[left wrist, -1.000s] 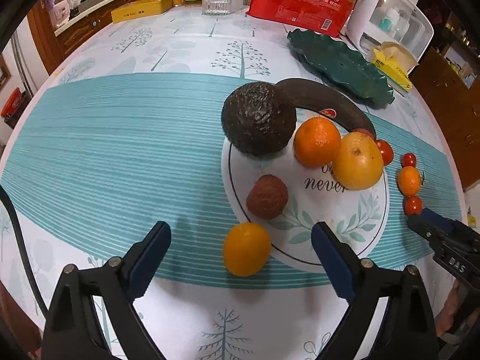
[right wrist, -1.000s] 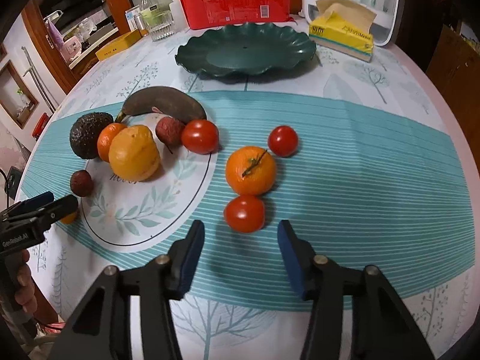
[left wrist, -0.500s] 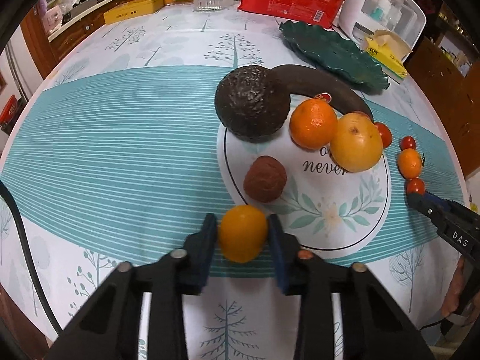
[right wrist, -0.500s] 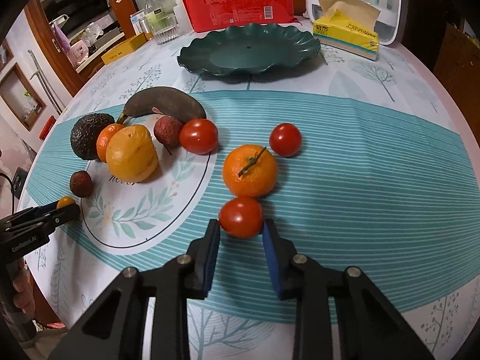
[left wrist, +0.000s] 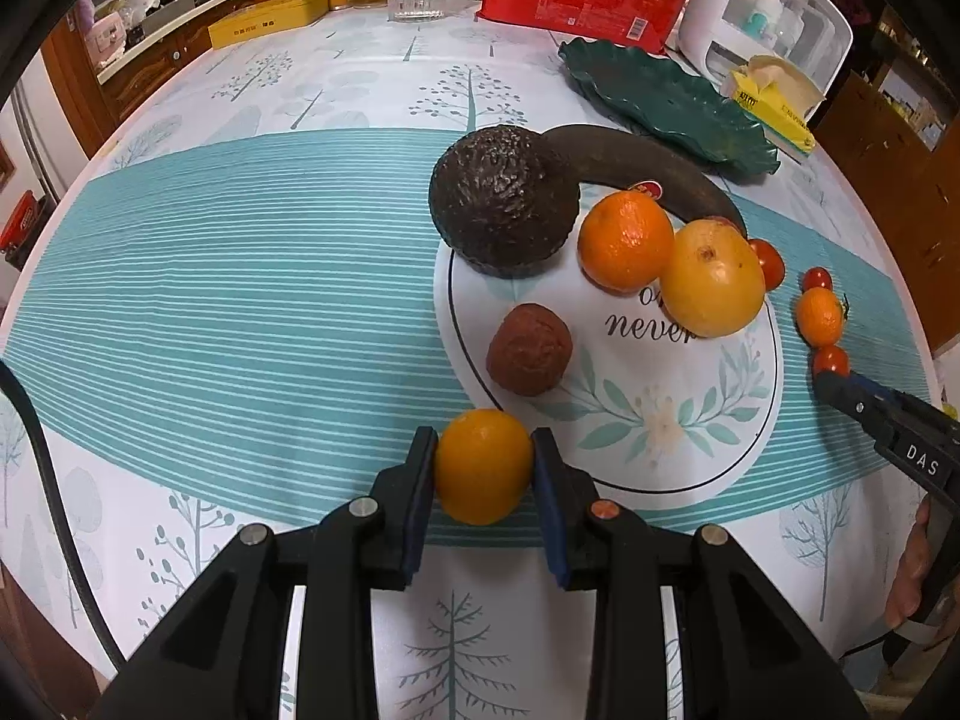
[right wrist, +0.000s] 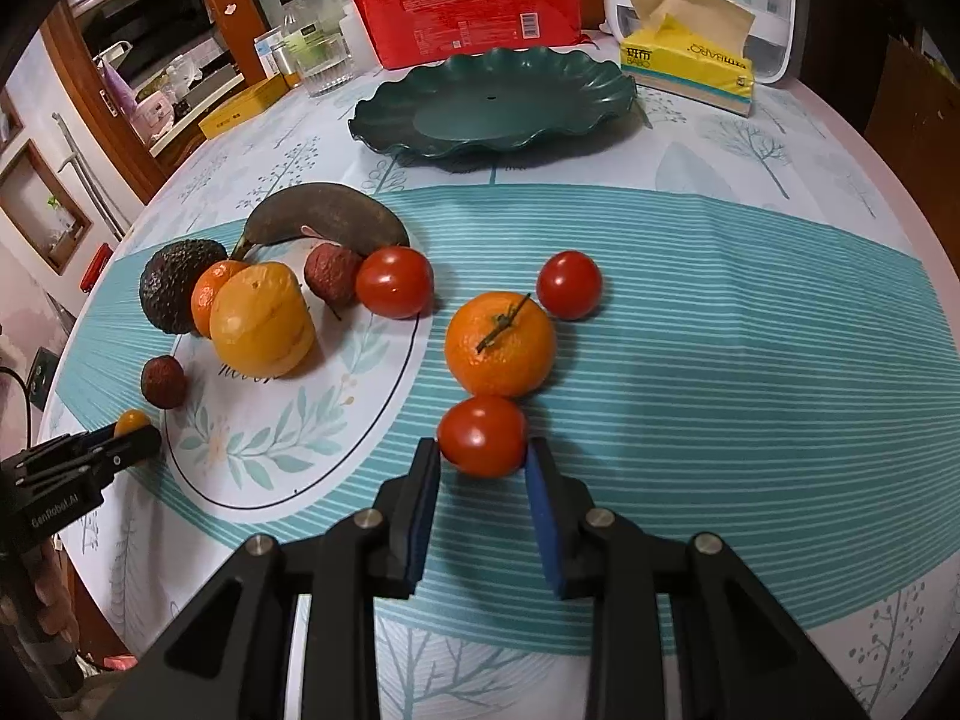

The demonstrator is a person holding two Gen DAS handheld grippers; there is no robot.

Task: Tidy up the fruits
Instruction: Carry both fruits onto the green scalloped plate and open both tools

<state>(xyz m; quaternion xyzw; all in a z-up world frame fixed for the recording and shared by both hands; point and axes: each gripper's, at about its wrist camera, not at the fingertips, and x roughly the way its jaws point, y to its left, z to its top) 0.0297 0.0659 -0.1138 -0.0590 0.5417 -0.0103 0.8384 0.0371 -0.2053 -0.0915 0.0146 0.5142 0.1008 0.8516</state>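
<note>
Gripping now: left gripper (left wrist: 483,468) kumquat (left wrist: 483,465); right gripper (right wrist: 483,462) tomato (right wrist: 482,435)

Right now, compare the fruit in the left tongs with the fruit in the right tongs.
The small orange in the left tongs is yellow-orange and matte; the tomato in the right tongs is red and glossy. The small orange sits by the white mat's edge; the tomato touches a stemmed mandarin on the teal stripes. Both are small, round, and sit between the pads.

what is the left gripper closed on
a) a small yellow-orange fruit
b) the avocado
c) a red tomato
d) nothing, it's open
a: in the left wrist view the left gripper has both pads against the small yellow-orange fruit, beside the plate rim.
</note>
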